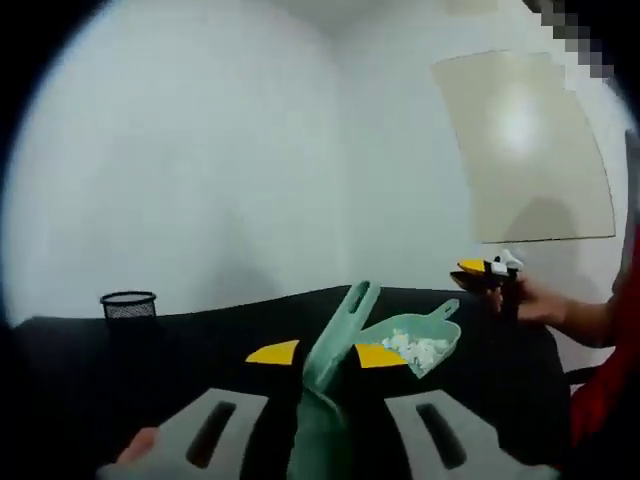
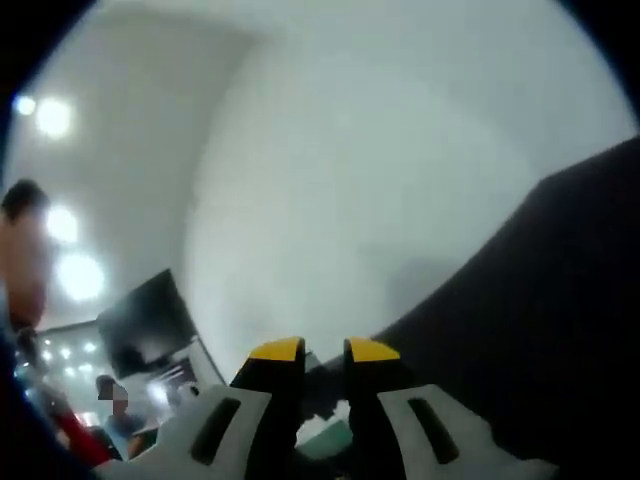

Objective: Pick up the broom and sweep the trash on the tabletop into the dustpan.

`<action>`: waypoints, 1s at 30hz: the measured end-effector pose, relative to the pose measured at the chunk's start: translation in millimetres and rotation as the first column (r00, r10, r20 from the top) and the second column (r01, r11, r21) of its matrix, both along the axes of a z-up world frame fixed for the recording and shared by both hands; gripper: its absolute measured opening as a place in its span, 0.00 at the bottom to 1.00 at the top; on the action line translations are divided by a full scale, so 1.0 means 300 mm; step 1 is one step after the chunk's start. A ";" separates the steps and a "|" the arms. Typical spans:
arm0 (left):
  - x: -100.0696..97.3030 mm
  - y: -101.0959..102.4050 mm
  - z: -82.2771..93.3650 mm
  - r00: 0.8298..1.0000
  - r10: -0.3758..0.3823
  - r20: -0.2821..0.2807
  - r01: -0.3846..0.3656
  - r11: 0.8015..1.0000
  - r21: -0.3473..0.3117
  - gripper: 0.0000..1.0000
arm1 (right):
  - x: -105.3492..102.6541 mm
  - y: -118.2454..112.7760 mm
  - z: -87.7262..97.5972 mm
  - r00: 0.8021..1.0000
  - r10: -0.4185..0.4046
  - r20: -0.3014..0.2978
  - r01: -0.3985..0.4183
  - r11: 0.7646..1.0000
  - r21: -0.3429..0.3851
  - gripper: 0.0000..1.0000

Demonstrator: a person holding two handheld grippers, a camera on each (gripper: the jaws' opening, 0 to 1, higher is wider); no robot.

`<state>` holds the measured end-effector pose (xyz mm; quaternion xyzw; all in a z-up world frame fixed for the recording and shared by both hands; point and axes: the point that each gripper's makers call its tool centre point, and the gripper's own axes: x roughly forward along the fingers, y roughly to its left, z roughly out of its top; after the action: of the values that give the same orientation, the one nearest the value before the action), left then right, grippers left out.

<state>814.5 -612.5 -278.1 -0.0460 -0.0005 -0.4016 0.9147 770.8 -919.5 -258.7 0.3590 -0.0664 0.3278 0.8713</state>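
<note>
At the far left of the left gripper view a black mesh cup stands at the back edge of the dark counter, well apart from the work and seemingly parked out of the way.

The left gripper is clenched on the broom, a pale teal plastic piece. It widens toward the camera, narrows to a looped tip beyond the yellow jaw tips, and leans to the right. That slant points it at the dustpan, which fits a sweeping stroke aimed that way. Whether bristles or handle lie in the grip cannot be told.

The dustpan is the same teal. It sits on the counter just beside the broom's far end, with its short handle pointing up and right. White trash, in small crumpled scraps, is heaped inside it, and no scraps can be made out on the dark top around it. The sweeping therefore looks largely finished.

Further right, a hand holds the right gripper above the counter's far edge, probably clear of the broom's path. A pale board hangs on the wall above.

In the right gripper view the jaws stand close together with only a narrow dark gap between them. A sliver of teal shows low between them, so it cannot be told whether they hold anything.
</note>
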 end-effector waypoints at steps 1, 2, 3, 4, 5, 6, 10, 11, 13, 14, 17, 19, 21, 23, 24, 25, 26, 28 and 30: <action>-0.002 -0.004 -0.003 0.999 -0.025 -0.029 0.024 0.999 -0.033 0.20 | 0.000 -0.001 0.000 1.000 -0.001 0.000 0.001 1.000 0.000 0.18; -0.009 -0.014 -0.001 0.998 -0.059 -0.038 0.057 0.997 -0.055 0.20 | 0.000 -0.001 -0.001 1.000 -0.002 -0.001 0.002 1.000 0.000 0.18; -0.027 -0.032 0.007 0.994 -0.108 -0.024 0.106 0.992 -0.068 0.20 | 0.000 -0.001 -0.001 1.000 -0.002 -0.002 0.002 1.000 0.000 0.18; -0.045 -0.048 0.021 0.988 -0.154 -0.019 0.151 0.983 -0.104 0.20 | 0.001 -0.002 -0.001 1.000 -0.002 -0.002 0.002 1.000 -0.001 0.18; -0.063 -0.061 0.037 0.979 -0.201 -0.021 0.195 0.969 -0.153 0.20 | 0.002 -0.002 -0.002 1.000 -0.003 -0.003 0.003 1.000 -0.002 0.18; -0.070 -0.063 0.052 0.975 -0.221 -0.019 0.213 0.957 -0.197 0.21 | 0.002 -0.001 -0.003 1.000 -0.003 -0.003 0.003 1.000 -0.004 0.18; -0.042 -0.030 0.042 0.990 -0.139 0.008 0.138 0.980 -0.141 0.22 | 0.001 0.004 -0.003 1.000 -0.002 -0.004 0.002 1.000 -0.005 0.18; -0.034 -0.020 0.040 0.993 -0.121 0.008 0.121 0.983 -0.138 0.21 | 0.001 0.003 -0.004 1.000 -0.002 -0.004 0.002 1.000 -0.004 0.18; -0.019 0.005 0.032 0.997 -0.075 0.013 0.076 0.990 -0.119 0.18 | 0.002 0.003 -0.004 1.000 -0.001 -0.003 0.001 1.000 -0.004 0.18; -0.009 0.020 0.026 0.999 -0.042 0.018 0.044 0.994 -0.099 0.16 | 0.003 0.002 -0.004 1.000 -0.001 -0.003 0.001 1.000 -0.005 0.18; 0.027 0.068 -0.008 0.998 0.069 0.006 -0.068 0.997 -0.030 0.14 | 0.005 0.001 -0.006 1.000 -0.003 -0.004 0.003 1.000 -0.011 0.18; 0.048 0.105 -0.023 0.991 0.136 0.003 -0.136 0.991 0.003 0.14 | 0.005 0.004 -0.009 1.000 -0.007 -0.006 0.007 1.000 -0.027 0.18; 0.056 0.131 -0.021 0.983 0.181 0.020 -0.181 0.983 0.023 0.14 | 0.005 0.012 -0.017 1.000 -0.026 0.002 0.026 0.995 -0.098 0.18; 0.054 0.136 -0.018 0.982 0.188 0.025 -0.189 0.982 0.022 0.14 | 0.004 0.038 -0.025 1.000 -0.012 0.006 0.013 0.986 -0.165 0.18; 0.054 0.138 -0.020 0.982 0.190 0.023 -0.190 0.981 0.021 0.14 | 0.006 0.056 -0.027 1.000 0.005 0.007 -0.003 0.980 -0.197 0.18; 0.056 0.139 -0.027 0.982 0.186 0.010 -0.187 0.982 0.017 0.14 | 0.006 0.071 -0.027 1.000 0.024 0.007 -0.022 0.974 -0.227 0.18; 0.056 0.138 -0.036 0.984 0.178 -0.010 -0.178 0.984 0.006 0.14 | 0.009 0.080 -0.027 0.999 0.036 0.010 -0.032 0.964 -0.263 0.18; 0.056 0.144 -0.039 0.985 0.173 -0.022 -0.174 0.985 -0.008 0.14 | 0.017 0.089 -0.018 0.999 0.041 0.031 -0.028 0.941 -0.337 0.18; 0.054 0.146 -0.036 0.985 0.170 -0.025 -0.170 0.985 -0.021 0.13 | 0.020 0.106 0.005 0.995 0.072 0.073 -0.031 0.888 -0.459 0.19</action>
<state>830.7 -568.6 -289.0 -0.0611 0.0014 -0.3216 0.9449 776.9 -887.8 -257.2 0.1307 -0.0160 0.3727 0.9186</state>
